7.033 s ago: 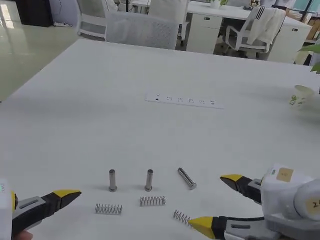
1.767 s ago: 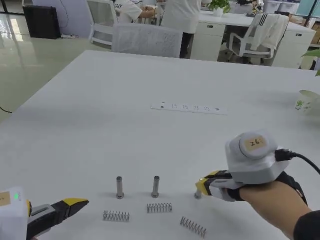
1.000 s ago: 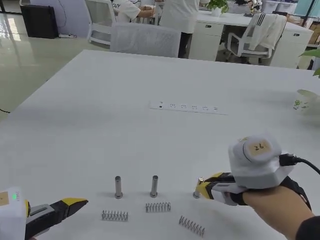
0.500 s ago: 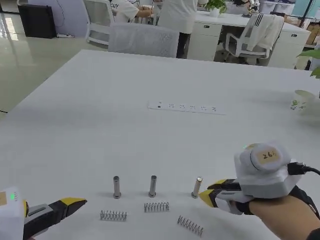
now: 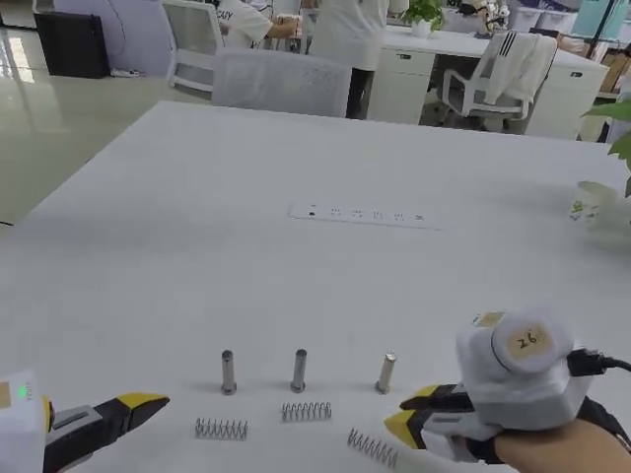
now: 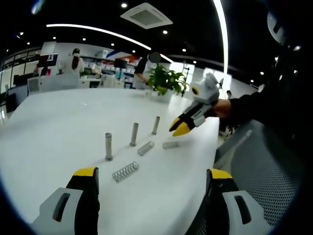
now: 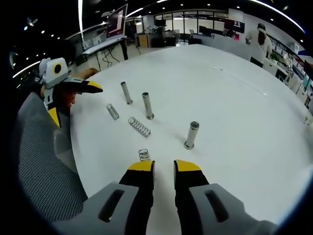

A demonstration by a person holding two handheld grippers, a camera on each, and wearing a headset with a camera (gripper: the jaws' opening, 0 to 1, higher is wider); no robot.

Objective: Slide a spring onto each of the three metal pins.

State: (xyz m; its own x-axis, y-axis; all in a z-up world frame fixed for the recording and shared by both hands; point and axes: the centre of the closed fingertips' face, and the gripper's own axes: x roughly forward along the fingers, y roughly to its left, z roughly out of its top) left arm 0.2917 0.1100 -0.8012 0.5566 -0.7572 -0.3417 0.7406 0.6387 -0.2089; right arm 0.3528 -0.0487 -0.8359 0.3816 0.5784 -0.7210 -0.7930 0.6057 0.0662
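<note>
Pins, three, stand upright in a row on the tabletop, toward 6 o'clock in the head view. Springs, three, lie flat at each pin's 6 o'clock side, none on a pin. Right claw: narrowly parted, empty, with the nearest spring just at its 11 o'clock. Left claw: spread wide, empty, well apart from the parts.

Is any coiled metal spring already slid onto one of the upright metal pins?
No, all three springs lie flat on the white table beside bare pins.
</note>
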